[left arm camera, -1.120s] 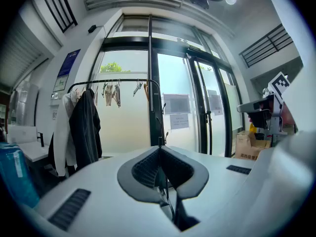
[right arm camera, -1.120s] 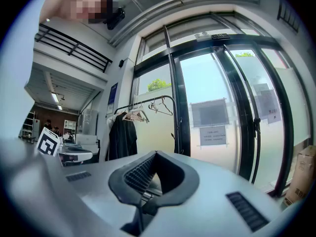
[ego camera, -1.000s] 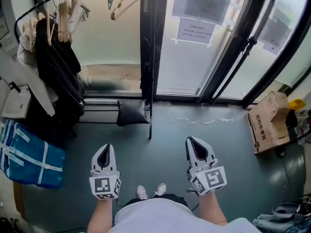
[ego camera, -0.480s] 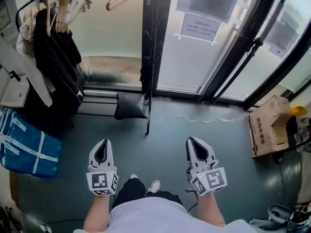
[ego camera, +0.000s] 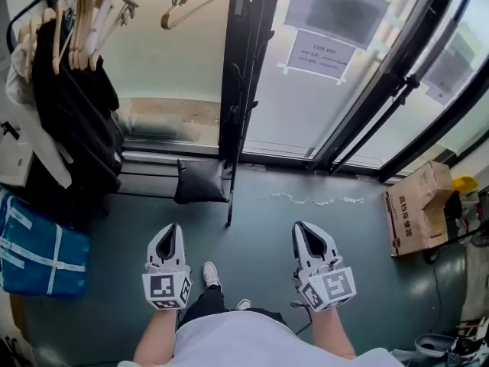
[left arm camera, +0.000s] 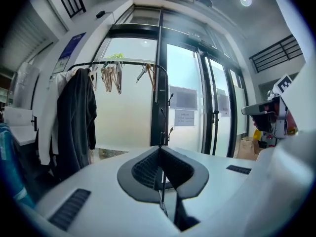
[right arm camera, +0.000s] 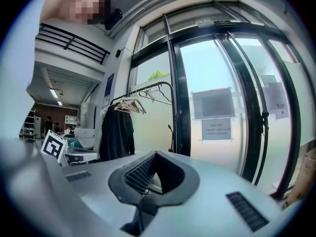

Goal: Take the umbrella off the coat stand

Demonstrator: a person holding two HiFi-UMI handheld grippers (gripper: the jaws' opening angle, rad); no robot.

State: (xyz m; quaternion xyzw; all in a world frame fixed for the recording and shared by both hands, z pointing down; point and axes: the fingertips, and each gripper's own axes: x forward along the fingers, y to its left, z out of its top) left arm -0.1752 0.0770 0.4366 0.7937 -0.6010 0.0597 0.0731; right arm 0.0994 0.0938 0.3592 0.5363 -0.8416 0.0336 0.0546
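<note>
Facing the glass doors (ego camera: 306, 121) from well back, the person is only beginning the approach, and nothing of the task itself is done yet. A clothes rail (ego camera: 46, 2) full of dark coats and bare hangers is filling the left side, with a blue bag (ego camera: 38, 251) lying on the floor below it and a cardboard box (ego camera: 416, 209) sitting far off to the right. The coat stand (ego camera: 246, 90), a thin black post with small hooks, is standing straight ahead against the dark door frame. The umbrella is hard to tell from that post; a slim dark shape (ego camera: 227, 140) hanging low against it is probably the one, so it appears to be on the stand, untouched.

The left gripper (ego camera: 170, 228) and the right gripper (ego camera: 302, 226) are pointing forward over bare floor, well apart from the stand. Both pairs of jaws are clenched together with nothing between them. Closing the distance, opening a gripper, grasping the umbrella and lifting it clear are all left to do.
</note>
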